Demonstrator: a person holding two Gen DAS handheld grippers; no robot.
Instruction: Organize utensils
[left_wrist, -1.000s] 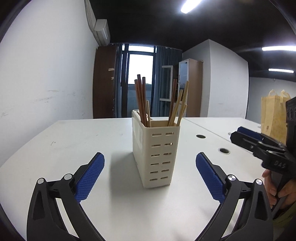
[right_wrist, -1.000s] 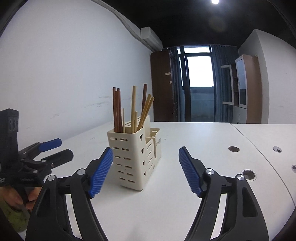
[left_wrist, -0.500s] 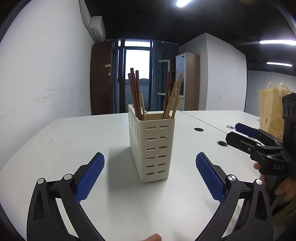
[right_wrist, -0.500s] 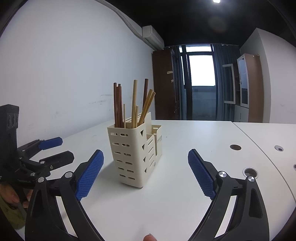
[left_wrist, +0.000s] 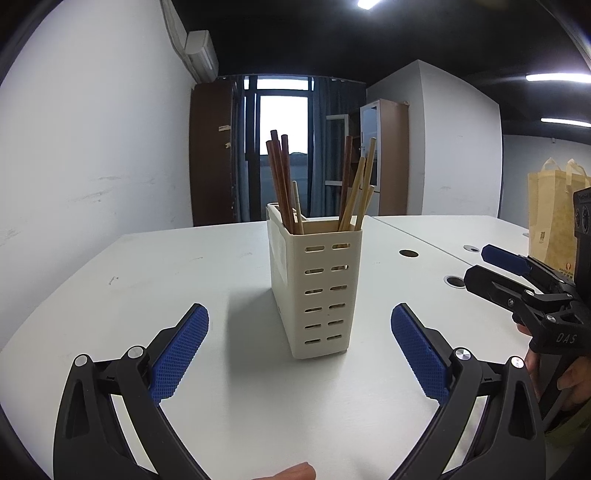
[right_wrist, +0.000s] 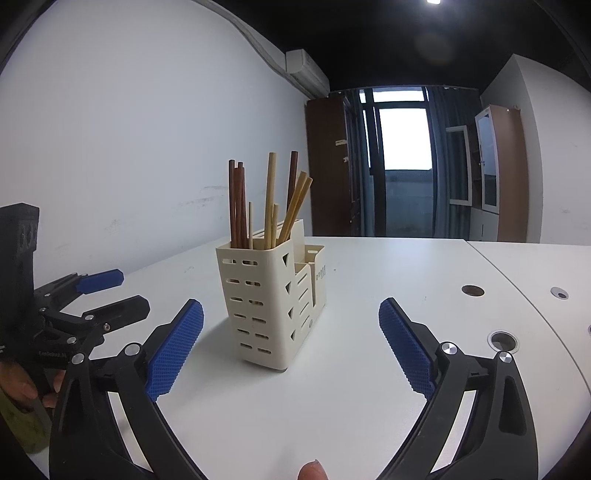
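Note:
A cream slotted utensil holder (left_wrist: 314, 288) (right_wrist: 258, 302) stands upright on the white table (left_wrist: 184, 280). Dark brown chopsticks (left_wrist: 280, 177) (right_wrist: 236, 203) and pale bamboo chopsticks (left_wrist: 360, 192) (right_wrist: 269, 195) stick up out of it. My left gripper (left_wrist: 299, 312) is open a little short of the holder, with nothing between its blue pads. My right gripper (right_wrist: 291, 305) faces the holder from the other side; its jaws are opening and hold nothing. Each gripper shows in the other's view: the right gripper (left_wrist: 480, 266) at the right, the left gripper (right_wrist: 129, 291) at the left.
Round cable holes (left_wrist: 408, 253) (right_wrist: 503, 340) dot the table's right part. A yellow bag (left_wrist: 550, 221) stands at the far right. A white wall (right_wrist: 129, 147) runs along the table's left side. A fingertip (right_wrist: 312, 470) shows at the bottom edge.
The right gripper's jaws have spread wider. A fingertip has come into view at the bottom edge of both views. The holder and chopsticks have stayed put.

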